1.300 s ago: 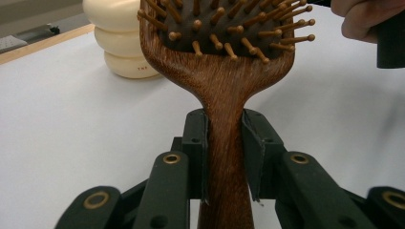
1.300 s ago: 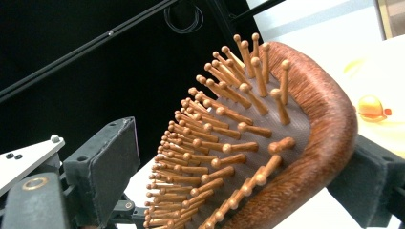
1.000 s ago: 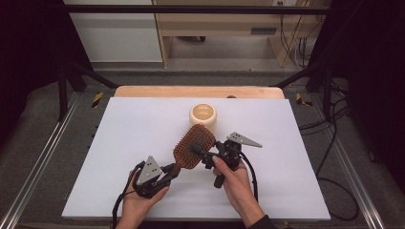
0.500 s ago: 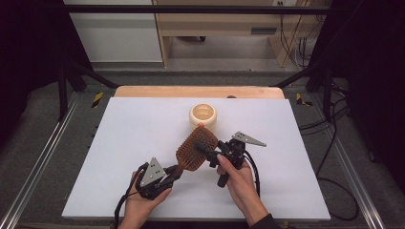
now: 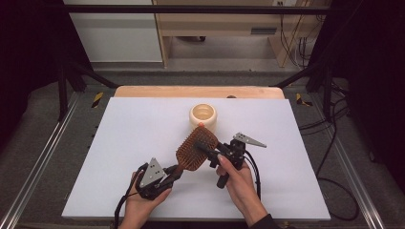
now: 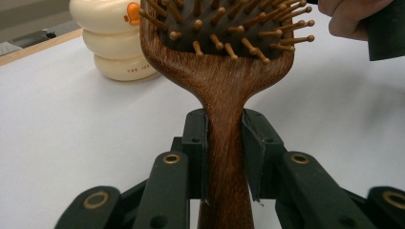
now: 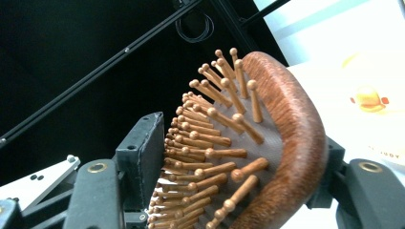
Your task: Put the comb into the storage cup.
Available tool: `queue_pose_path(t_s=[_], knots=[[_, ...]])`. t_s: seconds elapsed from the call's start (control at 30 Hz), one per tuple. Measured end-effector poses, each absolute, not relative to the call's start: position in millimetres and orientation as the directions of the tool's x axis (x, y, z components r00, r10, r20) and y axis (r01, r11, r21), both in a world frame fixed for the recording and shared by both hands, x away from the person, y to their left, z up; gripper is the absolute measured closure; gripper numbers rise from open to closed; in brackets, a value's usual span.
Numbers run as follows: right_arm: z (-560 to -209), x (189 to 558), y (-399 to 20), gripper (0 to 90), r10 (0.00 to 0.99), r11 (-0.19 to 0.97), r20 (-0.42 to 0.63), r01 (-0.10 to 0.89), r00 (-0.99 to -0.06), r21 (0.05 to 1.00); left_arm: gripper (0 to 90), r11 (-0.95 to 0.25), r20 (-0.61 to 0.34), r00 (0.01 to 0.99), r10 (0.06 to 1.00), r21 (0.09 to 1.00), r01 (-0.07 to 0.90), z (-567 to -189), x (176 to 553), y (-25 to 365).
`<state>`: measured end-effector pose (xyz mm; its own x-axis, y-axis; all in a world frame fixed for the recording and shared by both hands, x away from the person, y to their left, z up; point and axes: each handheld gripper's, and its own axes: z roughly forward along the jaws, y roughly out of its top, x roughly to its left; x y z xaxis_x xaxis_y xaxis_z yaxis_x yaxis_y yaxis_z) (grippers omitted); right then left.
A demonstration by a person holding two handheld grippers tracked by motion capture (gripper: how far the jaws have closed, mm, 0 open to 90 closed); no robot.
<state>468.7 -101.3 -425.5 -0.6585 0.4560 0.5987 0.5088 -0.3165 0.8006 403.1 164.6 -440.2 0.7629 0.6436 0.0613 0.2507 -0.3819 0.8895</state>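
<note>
**Hairbrush held between two grippers**

High view: the wooden hairbrush [image 5: 196, 149] is near the middle of the white table [image 5: 119, 138], just on the near side of the cream round jar [image 5: 203, 117]. The left gripper [image 5: 173, 171] holds its handle from the near left; the right gripper [image 5: 206, 149] reaches over the brush head from the right.

Left gripper view: both black jaws press against the sides of the brown handle, gripping it firmly. The jar stands far left.

Right gripper view: the jaws have just been closing, with the brush head between them. One jaw is against the bristle tips, the other behind the wooden back; whether they press I cannot tell.
</note>
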Motion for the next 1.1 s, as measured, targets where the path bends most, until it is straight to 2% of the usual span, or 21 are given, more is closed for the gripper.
queue_pose_path(t_s=[0.47, 0.73, 0.93, 1.0, 1.1], knots=[[-421, 463, -98, 49.0, 0.423, -0.335, 0.594, 0.491, -0.684, 0.804, 72.5, -0.379, 0.043, 0.762, 0.646, 0.885, 0.271, -444, 405, 165], [-413, 458, -94, 51.3, 0.447, -0.328, 0.572, 0.468, -0.688, 0.82, 72.2, -0.36, 0.027, 0.762, 0.647, 0.892, 0.274, -443, 406, 166], [-411, 456, -92, 52.0, 0.465, -0.325, 0.561, 0.457, -0.686, 0.828, 71.1, -0.325, -0.025, 0.761, 0.648, 0.894, 0.307, -445, 411, 166], [-409, 456, -92, 52.3, 0.484, -0.33, 0.552, 0.442, -0.679, 0.834, 69.7, -0.279, -0.087, 0.75, 0.655, 0.895, 0.347, -447, 417, 163], [-407, 456, -95, 52.6, 0.499, -0.335, 0.552, 0.438, -0.668, 0.834, 68.8, -0.265, -0.114, 0.754, 0.647, 0.894, 0.362, -448, 420, 160]])
